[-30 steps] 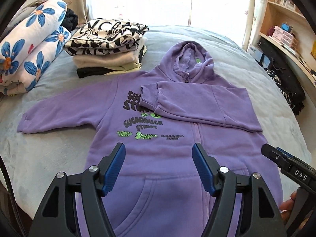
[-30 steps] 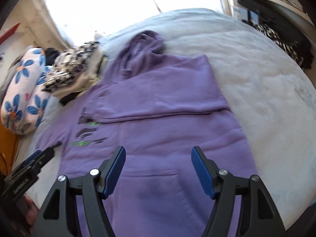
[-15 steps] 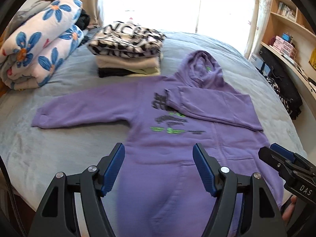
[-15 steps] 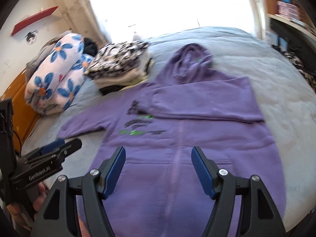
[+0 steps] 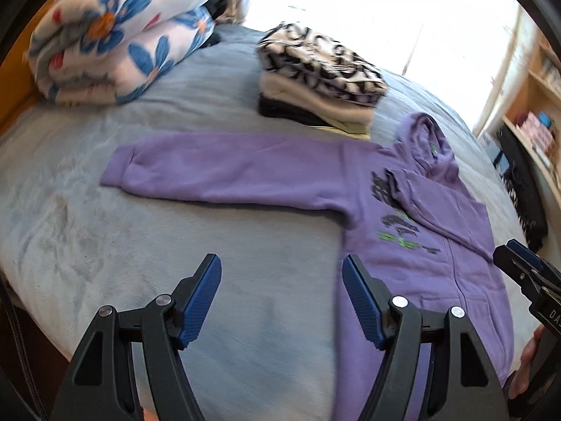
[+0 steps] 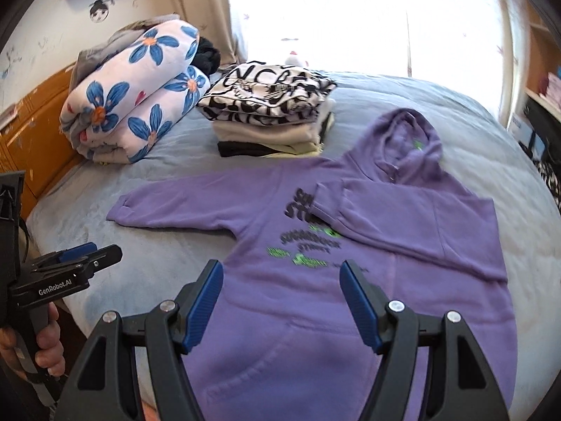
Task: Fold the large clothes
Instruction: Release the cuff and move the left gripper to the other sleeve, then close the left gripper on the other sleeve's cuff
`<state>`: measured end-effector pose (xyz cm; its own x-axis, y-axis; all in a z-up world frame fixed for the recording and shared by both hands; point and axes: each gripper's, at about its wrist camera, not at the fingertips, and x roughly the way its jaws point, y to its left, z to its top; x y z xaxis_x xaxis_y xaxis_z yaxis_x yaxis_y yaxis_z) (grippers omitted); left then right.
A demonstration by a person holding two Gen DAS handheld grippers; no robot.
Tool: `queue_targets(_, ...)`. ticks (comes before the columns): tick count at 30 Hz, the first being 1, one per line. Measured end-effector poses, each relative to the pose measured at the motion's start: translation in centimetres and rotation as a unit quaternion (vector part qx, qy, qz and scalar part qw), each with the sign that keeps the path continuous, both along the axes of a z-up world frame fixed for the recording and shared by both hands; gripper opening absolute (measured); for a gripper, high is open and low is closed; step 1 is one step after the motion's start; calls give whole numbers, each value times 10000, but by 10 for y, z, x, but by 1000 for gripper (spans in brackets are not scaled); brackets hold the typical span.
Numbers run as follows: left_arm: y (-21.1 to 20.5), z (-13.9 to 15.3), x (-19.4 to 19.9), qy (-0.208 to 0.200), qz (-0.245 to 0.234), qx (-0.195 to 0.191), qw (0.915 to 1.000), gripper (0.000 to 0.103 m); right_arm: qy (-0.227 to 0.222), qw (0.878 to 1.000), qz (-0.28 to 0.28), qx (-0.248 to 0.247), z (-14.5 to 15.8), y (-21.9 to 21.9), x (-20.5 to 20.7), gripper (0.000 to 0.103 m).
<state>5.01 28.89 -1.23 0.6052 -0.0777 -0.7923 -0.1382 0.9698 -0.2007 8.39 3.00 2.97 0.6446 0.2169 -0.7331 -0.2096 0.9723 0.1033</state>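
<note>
- Blue-padded left tongs (image 5: 282, 301) fill the bottom of the left wrist view, spread wide with nothing between the pads and only bare bed (image 5: 87, 245) under them; I judge they are lined up for the sleeve that is not yet folded.
- Right tongs (image 6: 280, 303), at the bottom of the right wrist view, are likewise spread and empty, hanging over the lower front of the purple hoodie (image 6: 403, 301), above its pouch pocket.
- That hoodie lies flat, front up, across the middle of the bed, hood towards the window, so each part can be folded over the body.
- One sleeve (image 6: 413, 217) is already laid across the chest at centre right, partly covering the print; the other sleeve (image 5: 224, 172) stretches straight out towards the left of the frame.
- Beyond it, upper centre, a stack of folded clothes (image 6: 270, 115) sits clear of the working space, probably finished pieces.
- Upper left, a rolled floral blanket (image 6: 136, 94) rests by the headboard.
</note>
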Motion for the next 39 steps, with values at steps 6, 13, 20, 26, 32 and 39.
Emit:
queue_targets(6, 75, -39, 26, 86, 268, -753, 9968, 70, -15, 9996, -66, -284, -12, 40, 40, 69)
queue_targets(13, 149, -90, 61, 12, 797, -1598, 9839, 70, 291, 9992, -127, -256, -44, 71, 87, 69)
queue_targets(20, 183, -133, 93, -51, 1190, -2133, 9697, 69, 775, 9969, -51, -155, -82, 84, 106, 69)
queue_targets(26, 182, -136, 123, -14, 1583, -1751, 9717, 38, 1090, 9939, -176, -60, -105, 74, 117, 69)
queue_targets(32, 159, -114, 140, -1, 1875, -1068, 9764, 5, 1252, 9908, -459, 215, -112, 43, 121, 69)
queue_targets(39, 38, -12, 147, -972, 720, 36, 9927, 5, 1165, 9887, -790, 521, -104, -7, 113, 69)
